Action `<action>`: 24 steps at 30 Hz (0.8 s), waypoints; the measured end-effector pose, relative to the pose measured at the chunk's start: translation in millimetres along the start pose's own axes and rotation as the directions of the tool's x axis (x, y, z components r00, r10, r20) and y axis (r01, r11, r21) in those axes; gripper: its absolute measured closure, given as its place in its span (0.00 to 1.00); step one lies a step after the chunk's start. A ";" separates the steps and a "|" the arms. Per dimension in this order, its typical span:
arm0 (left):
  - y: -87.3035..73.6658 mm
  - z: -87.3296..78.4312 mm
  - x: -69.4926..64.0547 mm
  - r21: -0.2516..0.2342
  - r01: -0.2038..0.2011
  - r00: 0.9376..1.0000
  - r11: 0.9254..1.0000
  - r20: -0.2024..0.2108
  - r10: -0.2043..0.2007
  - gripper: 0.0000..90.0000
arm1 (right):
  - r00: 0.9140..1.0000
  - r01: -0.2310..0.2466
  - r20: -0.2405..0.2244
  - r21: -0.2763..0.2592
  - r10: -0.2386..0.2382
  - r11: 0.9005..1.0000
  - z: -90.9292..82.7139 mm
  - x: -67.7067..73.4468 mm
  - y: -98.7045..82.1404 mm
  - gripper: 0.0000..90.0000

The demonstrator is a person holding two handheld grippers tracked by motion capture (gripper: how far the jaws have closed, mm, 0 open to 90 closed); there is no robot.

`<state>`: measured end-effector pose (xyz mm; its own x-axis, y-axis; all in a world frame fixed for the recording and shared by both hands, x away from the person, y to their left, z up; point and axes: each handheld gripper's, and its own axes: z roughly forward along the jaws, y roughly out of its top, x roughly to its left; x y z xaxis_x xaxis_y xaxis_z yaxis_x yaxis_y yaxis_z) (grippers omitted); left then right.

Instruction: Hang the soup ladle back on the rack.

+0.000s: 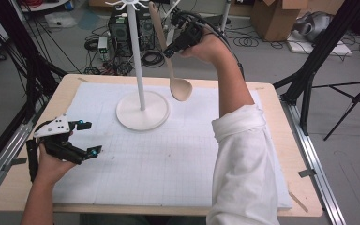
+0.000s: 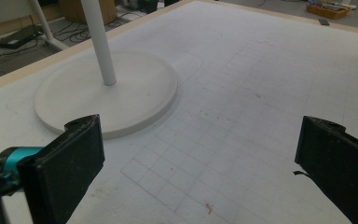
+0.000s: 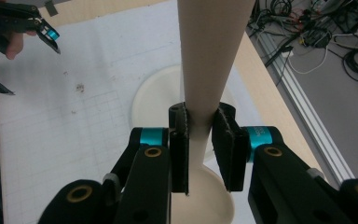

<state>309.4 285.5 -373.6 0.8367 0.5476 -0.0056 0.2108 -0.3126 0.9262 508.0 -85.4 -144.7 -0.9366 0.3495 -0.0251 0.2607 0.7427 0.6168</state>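
A long beige wooden spoon (image 1: 168, 56), judged light and stiff, is held aloft, bowl down, beside the white pole-and-disc hanging stand (image 1: 142, 105), clenched mid-handle by the right gripper (image 3: 200, 140). The left gripper (image 1: 86, 138) is held released above the white grid mat (image 1: 168, 159).

We see a pale wooden spoon (image 1: 168, 56) clamped by its handle between the jaws of the right gripper (image 1: 172, 48) — held high, handle up and bowl hanging below the jaws, slightly tilted. In the right gripper view the handle (image 3: 209, 51) rises wide and flat from between our jaws, the bowl (image 3: 205, 198) just beneath them. Beside the gripper stands a white rack (image 1: 140, 70) — a thin upright pole on a round flat base (image 1: 143, 111), with hooks at the top. The base lies ahead of the left gripper (image 1: 86, 138), well apart.
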 end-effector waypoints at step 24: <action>-0.4 -2.1 -0.5 0.000 0.001 1.000 1.000 -0.005 -0.001 0.02 | 1.000 0.008 0.030 0.015 -0.008 1.000 18.5 5.7 10.1 0.71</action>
<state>307.9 286.9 -373.1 0.8339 0.5519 -0.0048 0.2117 -0.3119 0.9262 509.6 -65.3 -153.2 -0.9313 0.3603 -0.0534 0.2570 0.7539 0.6047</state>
